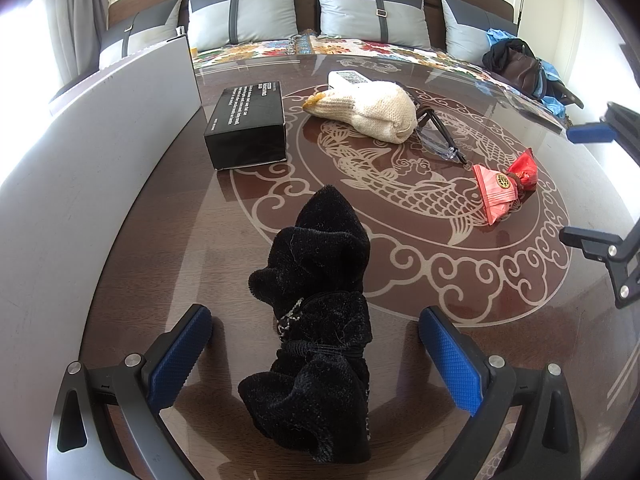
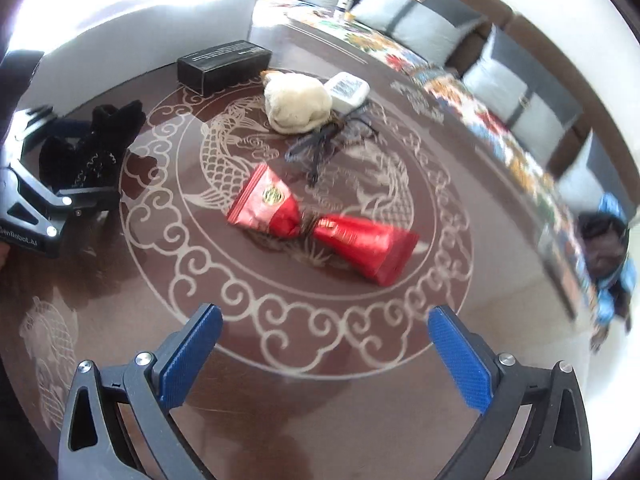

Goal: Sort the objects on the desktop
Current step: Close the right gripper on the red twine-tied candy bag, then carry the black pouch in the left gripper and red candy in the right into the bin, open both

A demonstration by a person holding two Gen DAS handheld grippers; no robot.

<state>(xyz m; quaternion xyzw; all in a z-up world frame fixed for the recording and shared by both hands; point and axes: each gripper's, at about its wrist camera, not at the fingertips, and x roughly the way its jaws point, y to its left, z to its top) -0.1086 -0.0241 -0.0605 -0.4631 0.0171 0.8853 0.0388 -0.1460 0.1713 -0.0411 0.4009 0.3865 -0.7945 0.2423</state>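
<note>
**Both grippers open over the patterned table, black cloth between the left fingers**

Left gripper (image 1: 316, 344): jaws wide, low over the dark table (image 1: 420, 280) with the pale fish pattern. Black fuzzy cloth (image 1: 320, 344) lying bunched on the glass between the two blue pads (image 1: 180, 356), no pad touching it; a thin cord around its middle. Seen also in the right wrist view, at the far left, the same cloth (image 2: 96, 148) inside the left gripper's dark frame.

Right gripper (image 2: 324, 356): jaws wide, nothing between the pads, only bare table below. Just ahead of it, near the table centre, a red wrapped packet (image 2: 320, 224), pinched and tied in the middle, flaring out at both ends, a round gold label on one half. In the left wrist view, the same packet (image 1: 504, 184) at the right, close to the right gripper's fingers (image 1: 592, 132).

Farther back: a cream knitted glove (image 1: 368, 110), resting partly on a white remote control (image 1: 350, 78). Beside the glove, touching it, a pair of glasses (image 1: 436, 132) with dark frame, folded. To the left, well apart from the glove, a black rectangular box (image 1: 248, 124) with small white text on top, next to a grey upright panel (image 1: 120, 128).

Behind the table, a sofa with grey cushions (image 1: 368, 8) and a dark bag (image 1: 516, 64) at its right end.
</note>
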